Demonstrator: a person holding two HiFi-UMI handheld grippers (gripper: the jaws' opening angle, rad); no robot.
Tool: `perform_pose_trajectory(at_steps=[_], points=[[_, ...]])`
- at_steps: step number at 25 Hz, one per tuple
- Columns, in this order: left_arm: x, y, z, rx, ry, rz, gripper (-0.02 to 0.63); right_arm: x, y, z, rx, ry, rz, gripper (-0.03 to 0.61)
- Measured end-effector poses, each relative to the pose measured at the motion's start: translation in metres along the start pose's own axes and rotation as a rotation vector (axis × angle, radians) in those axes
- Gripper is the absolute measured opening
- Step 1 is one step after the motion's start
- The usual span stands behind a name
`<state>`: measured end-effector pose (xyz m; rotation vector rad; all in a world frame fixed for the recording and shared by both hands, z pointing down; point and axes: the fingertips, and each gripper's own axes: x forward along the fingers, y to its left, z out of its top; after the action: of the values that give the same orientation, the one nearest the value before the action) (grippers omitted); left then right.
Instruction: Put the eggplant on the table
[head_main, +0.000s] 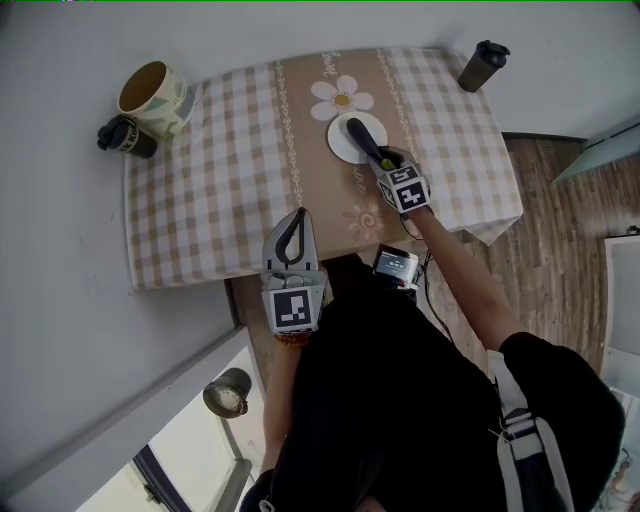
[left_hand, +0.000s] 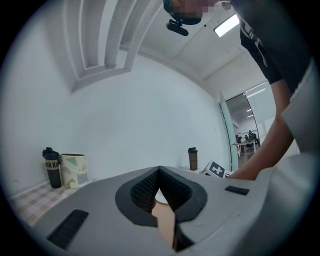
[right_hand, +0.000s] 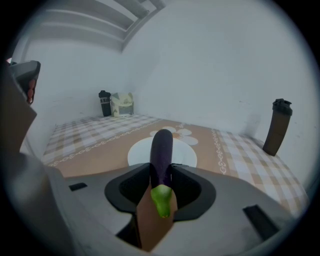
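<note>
Right gripper clenched on the stem end of the long dark-purple eggplant, over the round white plate; left gripper closed, empty. Probably mid-lift: next, carry beside the plate onto the checked-cloth table, lower, release.

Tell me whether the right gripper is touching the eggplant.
Touching. The right gripper view shows the right gripper clamped on the eggplant near its green cap.

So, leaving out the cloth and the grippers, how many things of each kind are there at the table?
Bottles: 2, the black bottle by the mug and the dark shaker bottle at the far corner
Mug: 1
White plate: 1
Eggplant: 1, held by the right gripper
Total: 5
</note>
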<state>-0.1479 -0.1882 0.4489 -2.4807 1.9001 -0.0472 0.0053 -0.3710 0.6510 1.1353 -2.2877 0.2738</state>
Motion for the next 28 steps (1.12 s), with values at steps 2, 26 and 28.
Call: perform_pose_trajectory(at_steps=[2, 26, 28], points=[[0.0, 0.0, -0.001, -0.011, 0.004, 0.002, 0.003, 0.0, 0.0, -0.001, 0.002, -0.001, -0.002, 0.143], [0.001, -0.016, 0.019, 0.038, -0.027, -0.04, 0.003, -0.055, 0.019, 0.078, -0.068, -0.185, 0.019, 0.146], [0.005, -0.021, 0.028, 0.045, -0.04, -0.05, 0.003, -0.068, 0.023, 0.098, -0.073, -0.235, 0.026, 0.146]])
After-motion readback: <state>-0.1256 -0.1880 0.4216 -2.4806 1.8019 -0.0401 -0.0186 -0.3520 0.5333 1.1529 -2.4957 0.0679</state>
